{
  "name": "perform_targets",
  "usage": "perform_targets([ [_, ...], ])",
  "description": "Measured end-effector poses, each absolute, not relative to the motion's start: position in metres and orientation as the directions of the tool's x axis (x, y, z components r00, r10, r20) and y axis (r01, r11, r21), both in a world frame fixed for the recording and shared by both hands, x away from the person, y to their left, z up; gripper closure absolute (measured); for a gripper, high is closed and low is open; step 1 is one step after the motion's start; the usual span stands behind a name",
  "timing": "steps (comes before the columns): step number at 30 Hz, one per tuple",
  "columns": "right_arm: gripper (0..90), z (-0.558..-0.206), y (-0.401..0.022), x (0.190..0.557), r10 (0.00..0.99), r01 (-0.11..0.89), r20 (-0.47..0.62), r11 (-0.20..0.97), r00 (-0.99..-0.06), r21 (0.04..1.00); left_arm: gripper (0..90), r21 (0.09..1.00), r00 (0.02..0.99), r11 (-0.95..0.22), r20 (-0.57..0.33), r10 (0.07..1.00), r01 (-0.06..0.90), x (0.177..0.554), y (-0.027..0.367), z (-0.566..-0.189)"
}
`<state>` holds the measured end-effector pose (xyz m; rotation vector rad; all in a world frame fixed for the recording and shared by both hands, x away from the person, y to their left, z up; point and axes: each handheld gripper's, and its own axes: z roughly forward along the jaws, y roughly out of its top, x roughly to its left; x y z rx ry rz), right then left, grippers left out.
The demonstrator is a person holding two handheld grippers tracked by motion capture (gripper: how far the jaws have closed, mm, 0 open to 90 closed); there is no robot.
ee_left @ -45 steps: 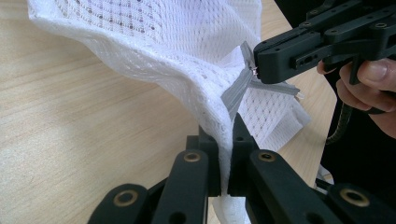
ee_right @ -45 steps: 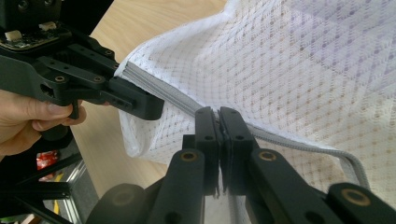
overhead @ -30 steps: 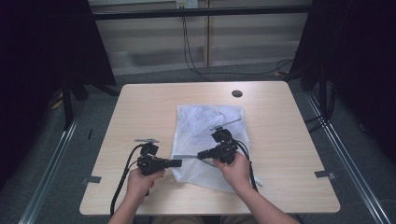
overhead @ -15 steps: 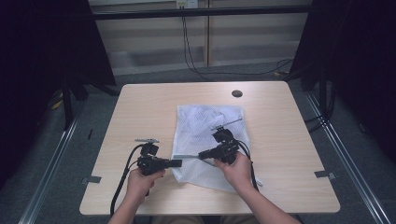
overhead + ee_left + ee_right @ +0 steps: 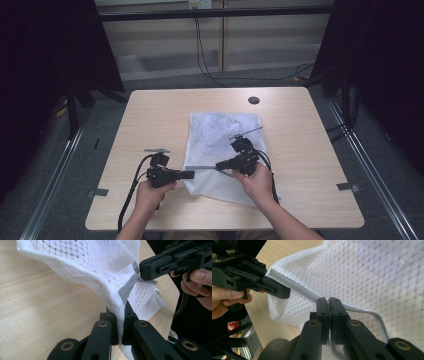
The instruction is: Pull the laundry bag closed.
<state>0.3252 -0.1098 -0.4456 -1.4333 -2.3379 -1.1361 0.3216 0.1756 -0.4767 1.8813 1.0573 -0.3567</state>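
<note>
while nothing has shifted since a second ago, the left gripper [image 5: 189, 174] stays clamped on the mesh bag [image 5: 220, 140] corner and the right gripper [image 5: 220, 165] on its grey zipper [image 5: 297, 288], taut over the table [image 5: 150, 120]; unzipping hasn't begun.

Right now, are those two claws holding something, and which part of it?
Yes. Both hold the white mesh bag by its grey zipper edge: left claw at one end, right claw farther along.
</note>
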Motion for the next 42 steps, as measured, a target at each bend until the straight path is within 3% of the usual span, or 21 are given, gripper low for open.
perform_targets([
  [42,86.7,-0.446,-0.125,0.326,0.708,0.834,0.501,0.231,-0.497,0.501,88.5,0.577,0.584,-0.204,-0.613,0.533,0.791,0.322,0.177,-0.476],
])
